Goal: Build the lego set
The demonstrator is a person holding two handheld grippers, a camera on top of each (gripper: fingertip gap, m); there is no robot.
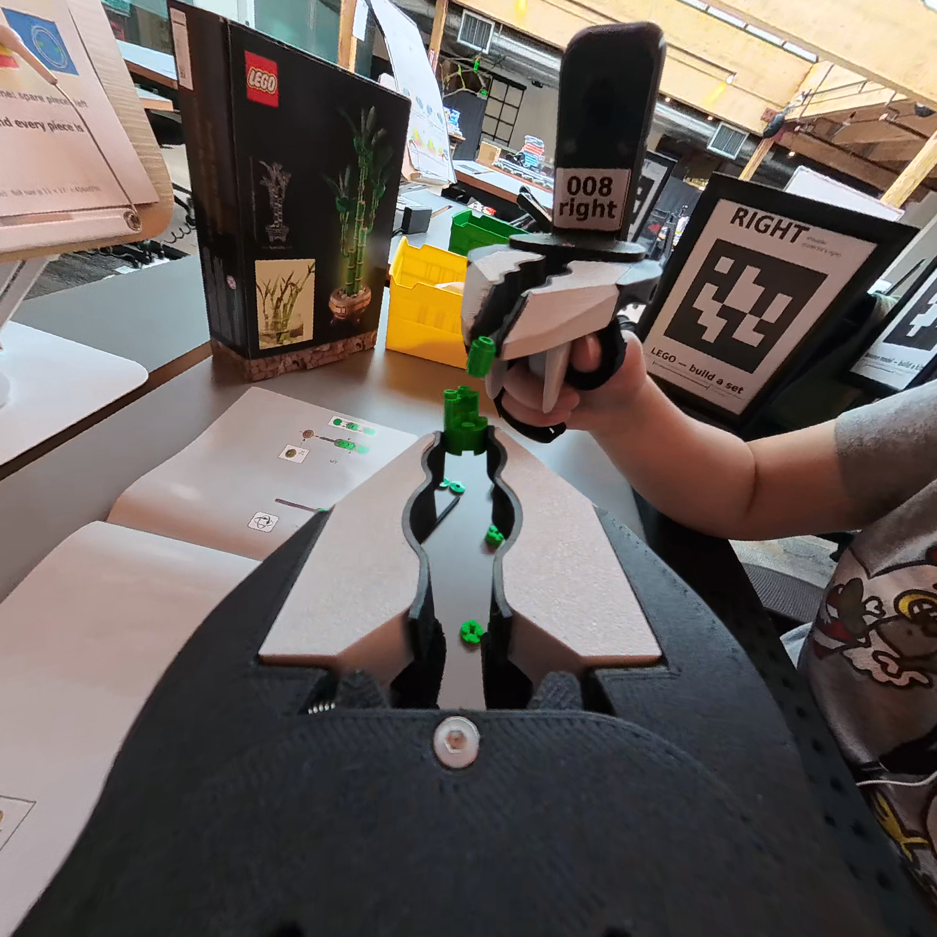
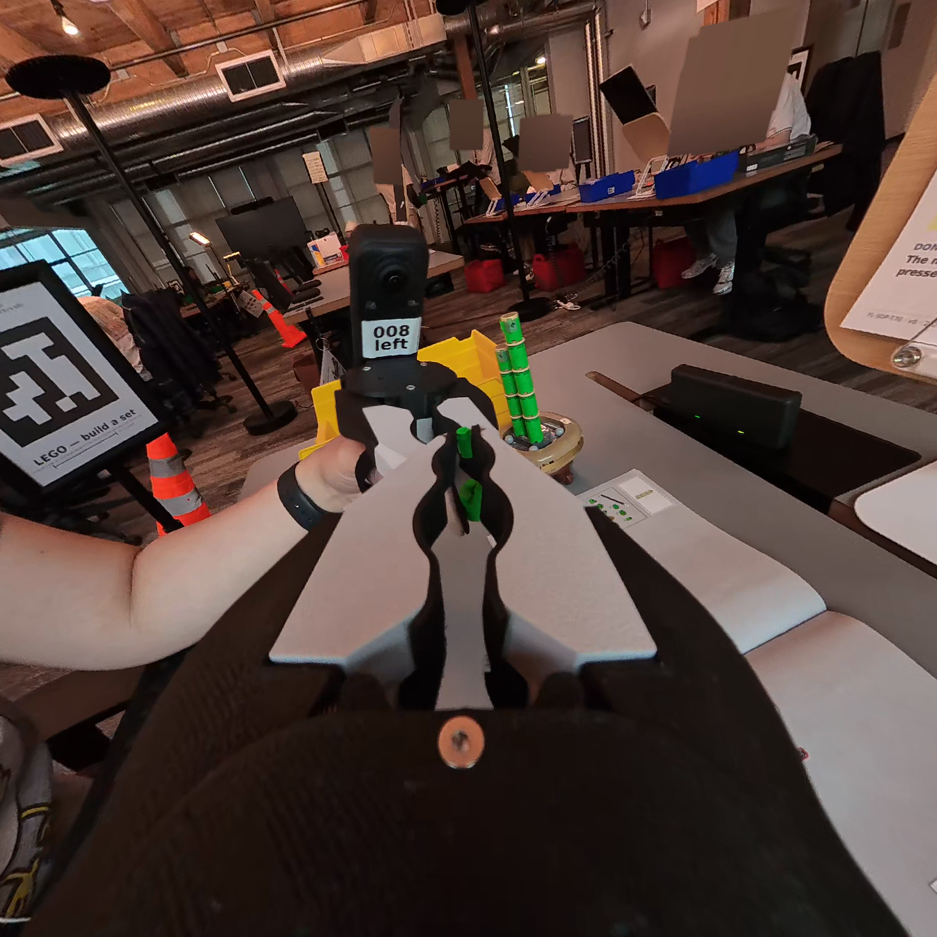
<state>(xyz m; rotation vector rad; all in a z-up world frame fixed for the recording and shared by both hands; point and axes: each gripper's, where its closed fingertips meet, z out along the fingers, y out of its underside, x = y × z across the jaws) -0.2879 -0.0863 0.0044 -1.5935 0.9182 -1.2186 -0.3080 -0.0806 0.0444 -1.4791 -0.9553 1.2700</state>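
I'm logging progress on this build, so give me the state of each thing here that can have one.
left gripper: shut on green stack
green stack: held upright, above the table
right gripper: shut on green round piece
green round piece: held just above the stack, not joined
instruction booklet: lying open
bamboo model: upright in its pot, partly built
set box: standing upright

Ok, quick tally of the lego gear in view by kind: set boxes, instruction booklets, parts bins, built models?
Set box: 1
Instruction booklet: 1
Parts bins: 2, the yellow bin and the green bin
Potted bamboo model: 1
Total: 5
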